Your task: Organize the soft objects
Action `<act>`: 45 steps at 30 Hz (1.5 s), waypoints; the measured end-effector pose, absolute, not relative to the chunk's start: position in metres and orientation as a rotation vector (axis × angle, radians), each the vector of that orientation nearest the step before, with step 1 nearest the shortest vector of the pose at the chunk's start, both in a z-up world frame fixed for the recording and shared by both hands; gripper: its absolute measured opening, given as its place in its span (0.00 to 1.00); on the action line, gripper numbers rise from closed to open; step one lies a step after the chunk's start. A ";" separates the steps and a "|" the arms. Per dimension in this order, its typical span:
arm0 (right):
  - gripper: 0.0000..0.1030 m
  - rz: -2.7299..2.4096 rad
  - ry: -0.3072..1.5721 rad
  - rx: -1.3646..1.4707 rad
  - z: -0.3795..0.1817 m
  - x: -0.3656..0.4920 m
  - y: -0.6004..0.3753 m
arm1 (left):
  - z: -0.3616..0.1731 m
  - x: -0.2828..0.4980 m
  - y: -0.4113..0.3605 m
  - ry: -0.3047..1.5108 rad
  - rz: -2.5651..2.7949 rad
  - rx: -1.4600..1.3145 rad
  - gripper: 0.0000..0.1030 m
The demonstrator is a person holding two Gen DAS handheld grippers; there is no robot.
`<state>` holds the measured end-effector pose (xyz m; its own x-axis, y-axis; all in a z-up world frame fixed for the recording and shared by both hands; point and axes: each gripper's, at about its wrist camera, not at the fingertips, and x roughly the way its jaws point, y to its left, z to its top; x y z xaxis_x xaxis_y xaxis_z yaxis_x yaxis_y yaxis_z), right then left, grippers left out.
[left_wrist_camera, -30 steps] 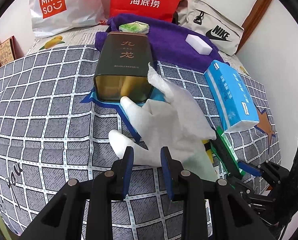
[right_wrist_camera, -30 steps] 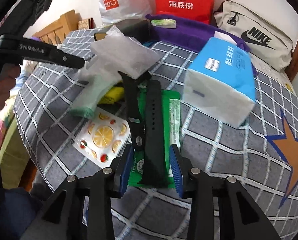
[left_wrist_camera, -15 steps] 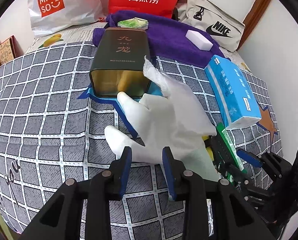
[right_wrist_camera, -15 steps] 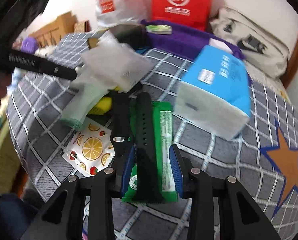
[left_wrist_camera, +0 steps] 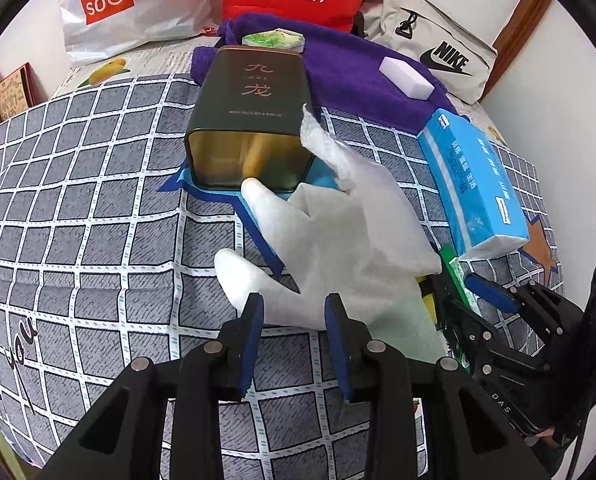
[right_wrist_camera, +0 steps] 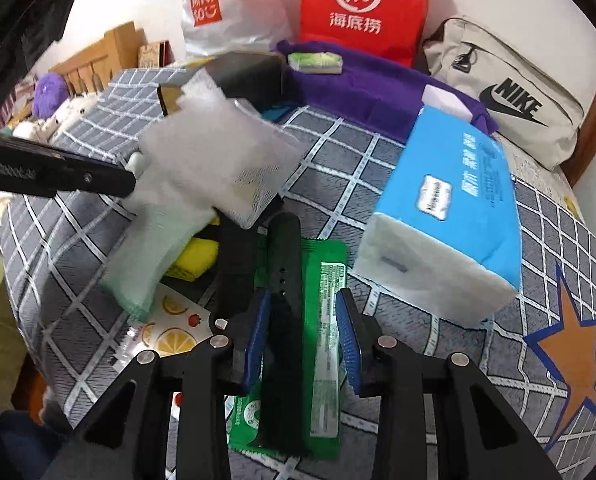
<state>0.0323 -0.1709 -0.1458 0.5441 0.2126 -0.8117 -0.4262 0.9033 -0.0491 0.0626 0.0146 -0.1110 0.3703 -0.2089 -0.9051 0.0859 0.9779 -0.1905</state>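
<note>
Left gripper (left_wrist_camera: 293, 312) is pointing steeply down at the checked bedspread (left_wrist_camera: 77, 240), jaws part open. The white glove (left_wrist_camera: 338, 240) is lying in front of it; the glove's cuff edge is sitting between the blue pads (left_wrist_camera: 253, 320), but I'm not seeing them pressing on it, so nothing gripped there. A crumpled tissue (left_wrist_camera: 322, 144) is sticking up from the glove's far side, next to the open end of the dark tin (left_wrist_camera: 249, 120) lying on its side.

Right gripper (right_wrist_camera: 304, 320) is over the green packet (right_wrist_camera: 326, 280), jaws closing. The black strap (right_wrist_camera: 283, 264) is lying on the packet and running between the pads, not pinched yet as far as I can tell. A second black strap (right_wrist_camera: 233, 256) is lying just beside it, outside the jaws.

The blue tissue pack (right_wrist_camera: 450, 208) is sitting to the right of the packet. The yellow sponge (right_wrist_camera: 195, 256) is partly buried under the glove. The purple towel (left_wrist_camera: 358, 76) is at the back, carrying a white block (left_wrist_camera: 406, 78).
</note>
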 end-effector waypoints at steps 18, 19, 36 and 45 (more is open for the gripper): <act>0.13 0.382 0.932 -0.223 -0.141 0.026 -0.179 | -0.118 0.069 0.020 1.188 -0.192 -0.142 0.29; 0.12 0.384 0.936 -0.200 -0.140 0.024 -0.184 | -0.118 0.070 0.020 1.189 -0.192 -0.141 0.29; 0.08 0.412 0.902 -0.224 -0.135 0.006 -0.182 | -0.122 0.073 0.013 1.207 -0.185 -0.117 0.29; 0.19 0.417 0.931 -0.318 -0.150 0.002 -0.171 | -0.122 0.072 0.010 1.209 -0.188 -0.110 0.29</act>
<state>0.0018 -0.1710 -0.1496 0.5272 0.2078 -0.8239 -0.4768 0.8750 -0.0845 0.0723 0.0098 -0.1221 0.3411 -0.2029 -0.9179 0.0855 0.9791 -0.1847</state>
